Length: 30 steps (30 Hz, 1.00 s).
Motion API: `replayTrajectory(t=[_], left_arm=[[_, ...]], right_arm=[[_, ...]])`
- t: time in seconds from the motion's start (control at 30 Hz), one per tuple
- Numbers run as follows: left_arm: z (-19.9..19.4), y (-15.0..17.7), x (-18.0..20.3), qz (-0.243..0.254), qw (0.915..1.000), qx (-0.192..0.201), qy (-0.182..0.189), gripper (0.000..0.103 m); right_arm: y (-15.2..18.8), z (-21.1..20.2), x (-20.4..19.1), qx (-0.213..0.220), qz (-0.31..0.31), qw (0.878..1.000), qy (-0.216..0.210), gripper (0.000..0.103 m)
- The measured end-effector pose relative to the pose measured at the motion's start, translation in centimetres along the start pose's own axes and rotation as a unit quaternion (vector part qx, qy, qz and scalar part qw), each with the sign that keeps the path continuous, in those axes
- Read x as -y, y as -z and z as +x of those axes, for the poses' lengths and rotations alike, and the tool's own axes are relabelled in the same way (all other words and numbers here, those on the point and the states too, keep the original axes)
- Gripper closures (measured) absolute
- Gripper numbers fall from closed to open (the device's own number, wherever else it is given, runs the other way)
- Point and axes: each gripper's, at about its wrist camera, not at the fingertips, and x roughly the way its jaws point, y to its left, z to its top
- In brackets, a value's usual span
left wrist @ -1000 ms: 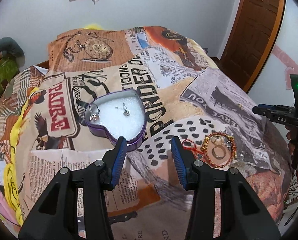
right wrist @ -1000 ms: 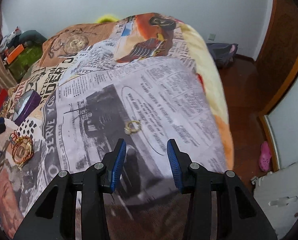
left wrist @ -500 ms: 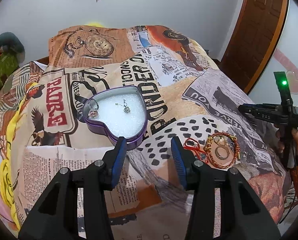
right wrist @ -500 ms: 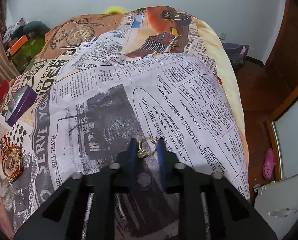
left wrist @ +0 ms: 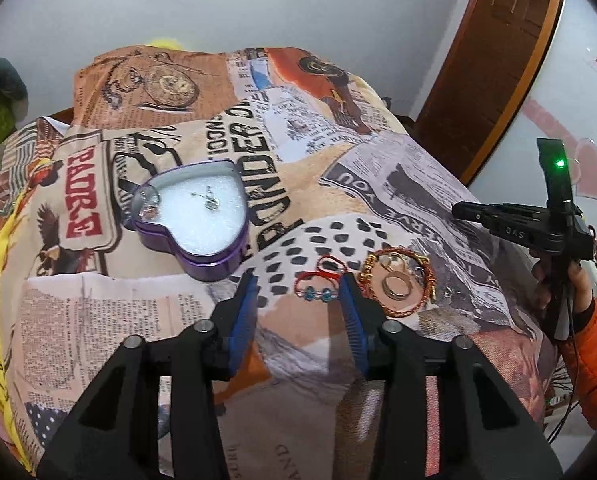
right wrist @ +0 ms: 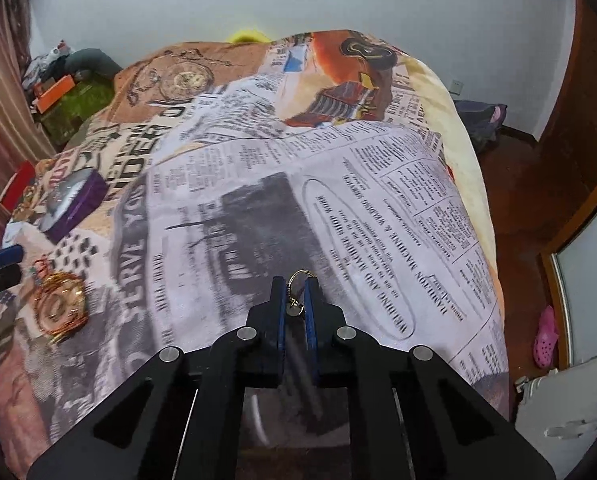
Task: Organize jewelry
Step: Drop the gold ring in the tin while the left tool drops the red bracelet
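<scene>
My left gripper [left wrist: 298, 282] hangs low over the bed, its jaws closing, with a red cord bracelet with blue beads [left wrist: 318, 284] between the tips; the pads are still apart from it. Just right of it lie a gold-and-red bangle [left wrist: 402, 310] and a gold ring [left wrist: 396, 286]. A purple heart-shaped tin [left wrist: 194, 216] with a white pad holds two small silver pieces. My right gripper [right wrist: 295, 286] is shut on a small gold hoop [right wrist: 297, 280], lifted just above the blanket. The tin [right wrist: 74, 204] and bangle pile [right wrist: 60, 304] show at the far left in the right wrist view.
A newspaper-print blanket [left wrist: 338, 184] covers the bed. A hand in an orange sleeve [left wrist: 590, 340] holds the right gripper at the bed's right side. A wooden door [left wrist: 494, 60] stands behind it. Past the bed's edge lie wood floor and a pink shoe [right wrist: 546, 336].
My right gripper has closed on the gold hoop and raised it. The left gripper has shifted right, bringing the red bracelet between its tips, and its jaws have narrowed.
</scene>
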Motion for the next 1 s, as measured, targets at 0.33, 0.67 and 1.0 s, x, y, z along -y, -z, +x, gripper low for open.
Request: replayTrajectory(t=[0.33,0.67,1.0], left_arm=[[1.7,-0.1,-0.4,-0.031,0.9991,-0.013,0.028,0.093],[0.2,-0.5,0.2,-0.019,0.9994,0.007,0.030,0.099],[-4.6,-2.5,0.4,-0.001,0.9976,0.068,0.010,0.099]], right_arm=[[1.3,-2.9,-2.3,0.022,-0.026,0.999,-0.023,0.095],[1.6,-3.9,-4.0,0.033,-0.035,0.998,-0.036,0.095],[-0.6,-5.7,-6.0,0.074,-0.035,0.995,-0.057,0.095]])
